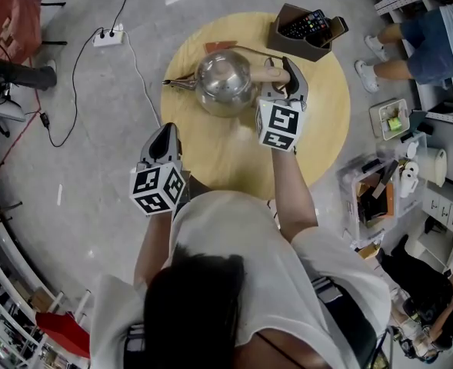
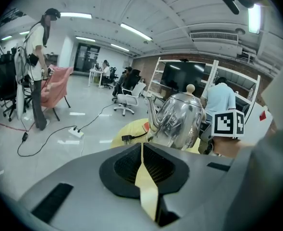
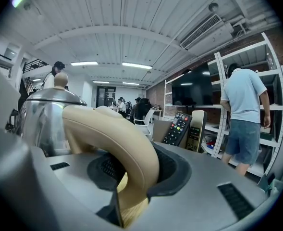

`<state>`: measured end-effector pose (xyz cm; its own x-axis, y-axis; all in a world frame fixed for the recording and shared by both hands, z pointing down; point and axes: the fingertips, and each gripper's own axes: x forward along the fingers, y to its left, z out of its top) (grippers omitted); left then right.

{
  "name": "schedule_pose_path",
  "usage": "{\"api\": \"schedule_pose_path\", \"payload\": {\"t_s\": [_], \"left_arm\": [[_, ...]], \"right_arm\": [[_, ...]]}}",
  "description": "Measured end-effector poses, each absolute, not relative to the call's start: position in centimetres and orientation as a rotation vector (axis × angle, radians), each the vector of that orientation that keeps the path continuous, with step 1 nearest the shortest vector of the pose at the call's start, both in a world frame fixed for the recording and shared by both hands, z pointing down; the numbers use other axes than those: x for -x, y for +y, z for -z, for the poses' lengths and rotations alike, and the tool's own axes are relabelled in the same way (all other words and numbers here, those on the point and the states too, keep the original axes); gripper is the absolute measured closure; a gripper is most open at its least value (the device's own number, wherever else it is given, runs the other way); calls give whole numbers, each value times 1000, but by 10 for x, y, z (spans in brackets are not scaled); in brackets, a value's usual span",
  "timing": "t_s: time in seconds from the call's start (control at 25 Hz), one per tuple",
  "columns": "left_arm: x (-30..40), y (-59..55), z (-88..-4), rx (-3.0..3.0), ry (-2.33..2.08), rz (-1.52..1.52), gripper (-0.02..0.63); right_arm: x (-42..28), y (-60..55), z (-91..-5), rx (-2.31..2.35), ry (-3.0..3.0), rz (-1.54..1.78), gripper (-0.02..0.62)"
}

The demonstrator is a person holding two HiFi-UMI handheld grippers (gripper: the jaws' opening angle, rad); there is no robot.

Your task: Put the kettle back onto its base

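One polished steel kettle point(image 1: 224, 83) is over the round pale-yellow table point(image 1: 318, 121). Whether it rests there or hangs just clear cannot be told. No separate base can be made out; it may be hidden beneath the kettle.

Hazards:
- The right gripper point(image 1: 285, 79) has its fingers point(image 3: 179, 177) clamped on the curved beige handle point(image 1: 266, 74), to one side of the kettle body. The off-centre load could make the kettle pivot in the grip and land tilted.
- With the base unseen, the kettle could be set down off its connector.
- The black plug point(image 1: 176, 83) lies on the table just beside the kettle's spout, and its cord could snag.
- The left gripper point(image 1: 163, 141), well apart from the kettle on the person's side, has its fingers point(image 2: 127, 167) pressed together on nothing, so it gives no steadying.

Count:
- Kettle: one.
- Grippers: two.
- Plug: one.
- Brown open box point(image 1: 291, 48) beyond the kettle: one.
- Remote controls point(image 1: 307, 23) in it: two.
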<state>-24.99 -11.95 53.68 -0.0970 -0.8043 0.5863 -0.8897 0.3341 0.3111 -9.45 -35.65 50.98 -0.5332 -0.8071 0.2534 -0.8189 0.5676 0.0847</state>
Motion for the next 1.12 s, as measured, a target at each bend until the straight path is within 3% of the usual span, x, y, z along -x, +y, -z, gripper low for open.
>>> {"api": "schedule_pose_path", "payload": {"t_s": [1.12], "left_arm": [[254,-128,-544,-1483,-1883,-154,572]], "right_arm": [[94,-356,-525,-1345,-2541,-86,462]]}}
